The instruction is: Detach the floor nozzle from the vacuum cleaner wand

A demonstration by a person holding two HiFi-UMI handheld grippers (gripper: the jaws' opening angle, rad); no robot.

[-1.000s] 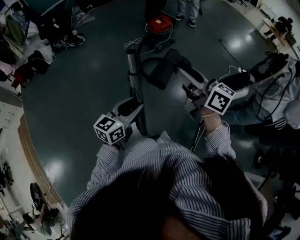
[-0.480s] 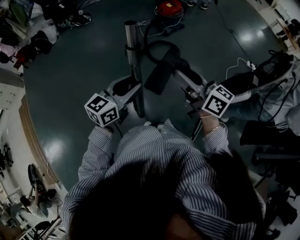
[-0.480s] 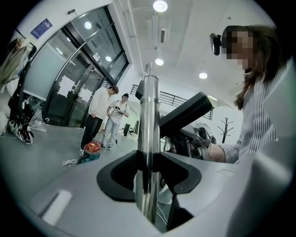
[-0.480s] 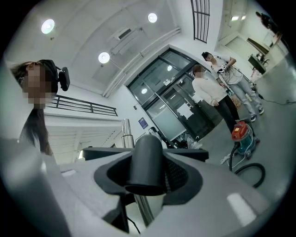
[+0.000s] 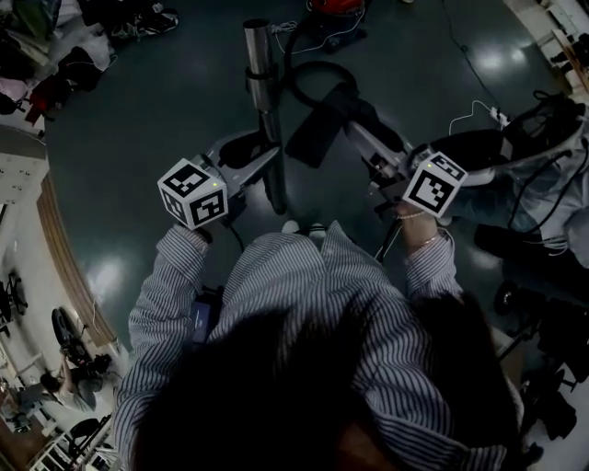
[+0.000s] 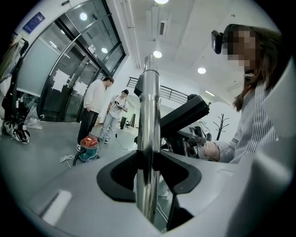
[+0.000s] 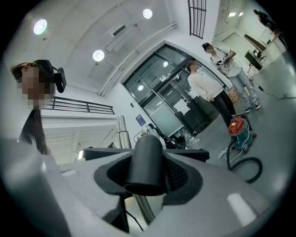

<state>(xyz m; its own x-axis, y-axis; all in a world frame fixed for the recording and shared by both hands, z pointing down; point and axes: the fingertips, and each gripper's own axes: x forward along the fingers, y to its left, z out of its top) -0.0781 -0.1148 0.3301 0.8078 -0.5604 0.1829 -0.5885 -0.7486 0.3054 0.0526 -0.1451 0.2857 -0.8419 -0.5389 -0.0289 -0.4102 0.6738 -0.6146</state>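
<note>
The silver vacuum wand [image 5: 261, 87] stands nearly upright in front of me. My left gripper [image 5: 267, 166] is shut on the wand [image 6: 149, 120], its black pads on either side of the tube. My right gripper [image 5: 354, 138] is shut on the black floor nozzle [image 5: 322, 124]. The nozzle's round neck [image 7: 145, 162] lies between the pads with its open end toward the camera. Its flat head [image 6: 185, 113] sits just right of the wand and apart from it. In the right gripper view the wand [image 7: 121, 132] rises behind the nozzle.
A red vacuum cleaner [image 5: 336, 7] with a black hose [image 7: 245, 169] sits on the dark floor ahead. Two people [image 6: 95, 109] stand by it near glass doors. Cables and black gear [image 5: 543, 138] lie at the right, bags and shoes [image 5: 55, 64] at the far left.
The right gripper has sunk a little with the nozzle in it. The left gripper has stayed on the wand. Both grips are unchanged, and the head camera has tilted further down.
</note>
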